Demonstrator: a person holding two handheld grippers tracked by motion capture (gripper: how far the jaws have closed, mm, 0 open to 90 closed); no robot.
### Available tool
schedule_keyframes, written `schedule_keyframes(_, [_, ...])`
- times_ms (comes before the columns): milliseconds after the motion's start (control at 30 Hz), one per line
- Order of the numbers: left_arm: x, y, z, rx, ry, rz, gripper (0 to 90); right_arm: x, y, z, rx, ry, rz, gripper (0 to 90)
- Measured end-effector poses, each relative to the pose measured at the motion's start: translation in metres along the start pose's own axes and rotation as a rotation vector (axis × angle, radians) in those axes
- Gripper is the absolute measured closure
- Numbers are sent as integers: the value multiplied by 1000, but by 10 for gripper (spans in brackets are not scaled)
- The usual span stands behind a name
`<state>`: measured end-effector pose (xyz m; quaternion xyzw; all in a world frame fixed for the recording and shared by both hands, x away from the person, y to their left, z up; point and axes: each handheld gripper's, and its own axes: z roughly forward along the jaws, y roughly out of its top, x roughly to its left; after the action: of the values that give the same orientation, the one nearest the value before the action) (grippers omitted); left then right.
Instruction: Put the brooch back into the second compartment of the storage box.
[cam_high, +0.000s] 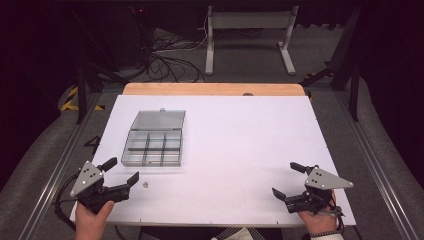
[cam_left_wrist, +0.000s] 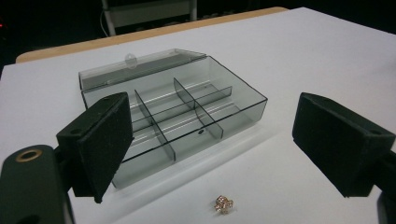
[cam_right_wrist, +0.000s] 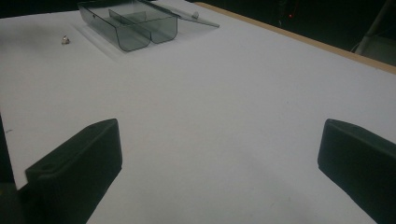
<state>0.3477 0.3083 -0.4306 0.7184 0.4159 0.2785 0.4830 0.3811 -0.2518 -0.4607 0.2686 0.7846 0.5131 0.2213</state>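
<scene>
While unlabelled, organiser box (cam_high: 153, 145), bead (cam_high: 145, 184), left gripper (cam_high: 121, 171)

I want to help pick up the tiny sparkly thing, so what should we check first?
1. Left gripper jaws open: ok.
2. Small gold sparkly bead lies bare on the white table, ahead of the left jaws: ok.
3. Clear grey plastic compartment box has its lid open: ok.
4. Compartments empty: ok.
5. Right gripper open, away from the bead: ok.
6. Bead's best grip side: cannot tell.
</scene>
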Motion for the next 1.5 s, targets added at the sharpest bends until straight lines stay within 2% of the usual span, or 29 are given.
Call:
schedule_keyframes(100, [1,2,3,11,-3,8,128,0,0,0,-3,3,-1,3])
schedule_keyframes(300, [4,5,12,28,-19,-10,127,0,0,0,0,4,-1,3])
schedule_keyframes(533, [3,9,17,46,-34,-2,127,0,0,0,2,5,-1,3])
schedule_keyframes(733, [7,12,20,96,-100,-45,123,0,0,1,2,14,-1,3])
schedule_keyframes(900, [10,12,18,112,-118,-31,129,0,0,1,3,15,-1,3])
schedule_keyframes(1000, [9,12,17,139,-109,-14,151,0,0,1,4,18,1,3])
schedule_keyframes(1033, [9,12,17,149,-104,9,151,0,0,1,4,18,1,3])
schedule_keyframes(1133, [6,13,18,185,-91,36,178,1,0,1,5,18,0,4])
schedule_keyframes(1200, [5,14,19,208,-96,44,195,0,0,1,4,21,3,4])
schedule_keyframes(1367, [3,16,22,288,-92,45,203,0,0,2,5,25,-1,4])
schedule_keyframes(1433, [2,17,25,329,-94,27,217,1,0,1,4,26,0,4])
schedule_keyframes(1500, [2,17,26,339,-104,20,219,0,0,1,4,28,1,4])
